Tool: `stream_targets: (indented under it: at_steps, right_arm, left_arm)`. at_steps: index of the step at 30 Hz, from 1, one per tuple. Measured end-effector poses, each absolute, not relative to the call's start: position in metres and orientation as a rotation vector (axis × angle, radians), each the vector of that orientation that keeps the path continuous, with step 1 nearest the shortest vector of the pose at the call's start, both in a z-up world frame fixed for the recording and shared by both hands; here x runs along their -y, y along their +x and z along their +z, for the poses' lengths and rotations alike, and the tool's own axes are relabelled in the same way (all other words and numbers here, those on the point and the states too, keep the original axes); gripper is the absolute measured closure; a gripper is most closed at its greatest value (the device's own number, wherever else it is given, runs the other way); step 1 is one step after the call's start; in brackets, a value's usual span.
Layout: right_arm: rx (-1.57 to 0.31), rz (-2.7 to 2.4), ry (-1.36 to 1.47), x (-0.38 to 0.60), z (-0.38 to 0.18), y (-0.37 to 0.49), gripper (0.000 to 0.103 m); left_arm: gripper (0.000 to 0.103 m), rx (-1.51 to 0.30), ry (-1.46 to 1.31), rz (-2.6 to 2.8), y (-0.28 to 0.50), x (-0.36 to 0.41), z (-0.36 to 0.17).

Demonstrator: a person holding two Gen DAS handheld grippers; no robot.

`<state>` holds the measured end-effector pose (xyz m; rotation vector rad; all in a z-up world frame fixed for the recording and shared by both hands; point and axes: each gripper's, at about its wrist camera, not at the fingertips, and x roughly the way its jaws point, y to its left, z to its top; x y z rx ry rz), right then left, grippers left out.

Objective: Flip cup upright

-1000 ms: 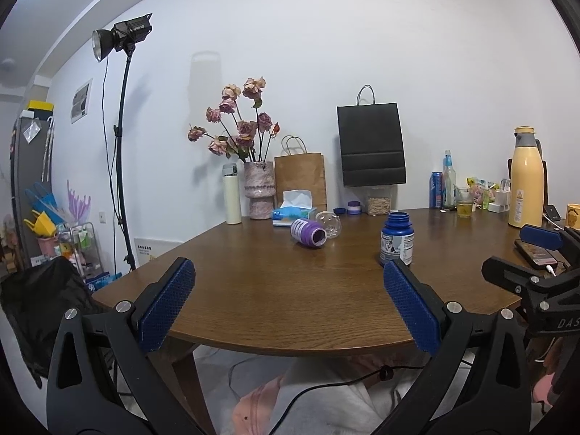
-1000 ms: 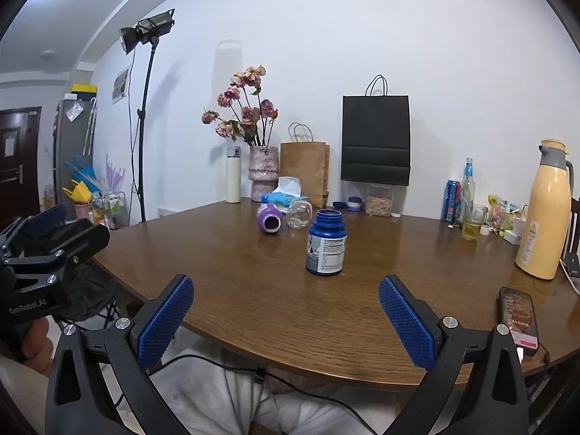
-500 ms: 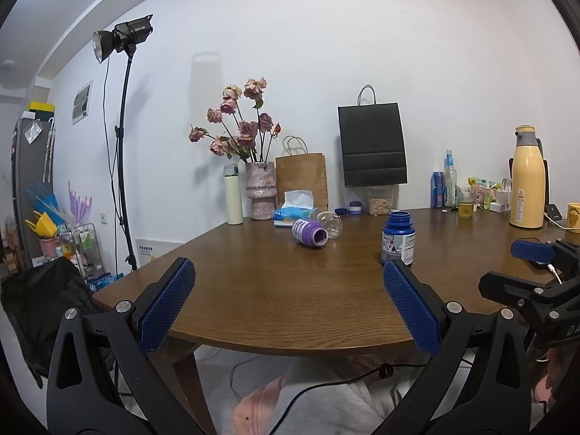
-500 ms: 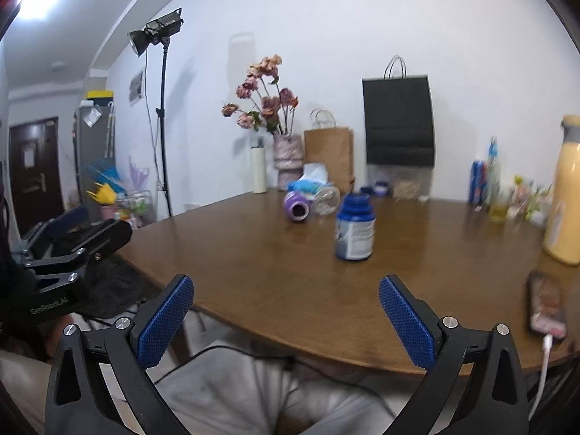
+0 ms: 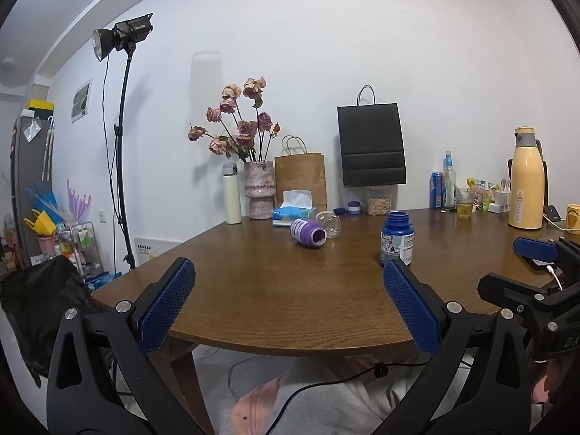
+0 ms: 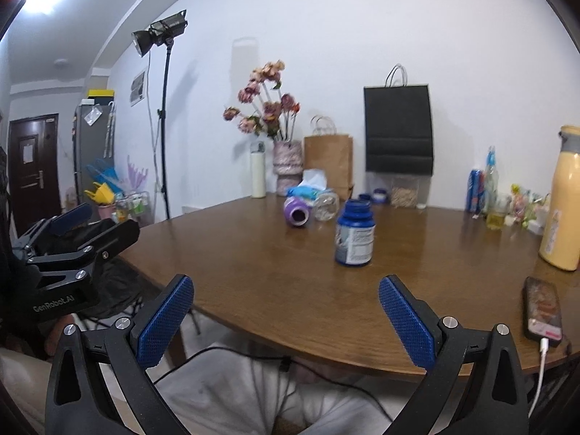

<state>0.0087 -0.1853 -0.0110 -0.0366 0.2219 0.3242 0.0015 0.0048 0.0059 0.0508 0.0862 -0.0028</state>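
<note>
**Purple cup lies on its side, both grippers held back at the table edge**

The purple cup [image 5: 308, 232] lies tipped over on the wooden table [image 5: 290, 290], its open mouth turned toward the cameras. A clear glass jar [image 5: 329, 223] lies touching it on the right, and a blue tissue box [image 5: 293, 214] sits just behind. A blue bottle [image 5: 397, 238] stands upright nearer the front edge, well apart from the cup.

The left gripper [image 5: 288, 304] hovers at the near edge of the table with its 2 blue pads spread wide, grasping nothing. The right gripper [image 6: 286, 320] is likewise released, fingers far apart, empty, and low at the table's front rim. Neither touches the cup, which is far ahead of both.

A phone [image 6: 543, 311] lies on the table at the right, with a white cable plugged in. A yellow thermos [image 5: 526, 178] stands beyond it.
</note>
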Motion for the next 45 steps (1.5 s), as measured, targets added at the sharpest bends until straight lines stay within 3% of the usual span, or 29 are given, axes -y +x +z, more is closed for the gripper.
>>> stream_targets:
  at_steps: [27, 45]
  right_arm:
    - [-0.250, 0.277, -0.028, 0.192, -0.010, 0.016, 0.000]
    - [-0.336, 0.444, -0.071, 0.148, 0.049, 0.185, 0.000]
  left_arm:
    - [0.000, -0.105, 0.032, -0.018, 0.008, -0.006, 0.008]
    - [0.000, -0.384, 0.008, -0.061, 0.194, -0.036, 0.040]
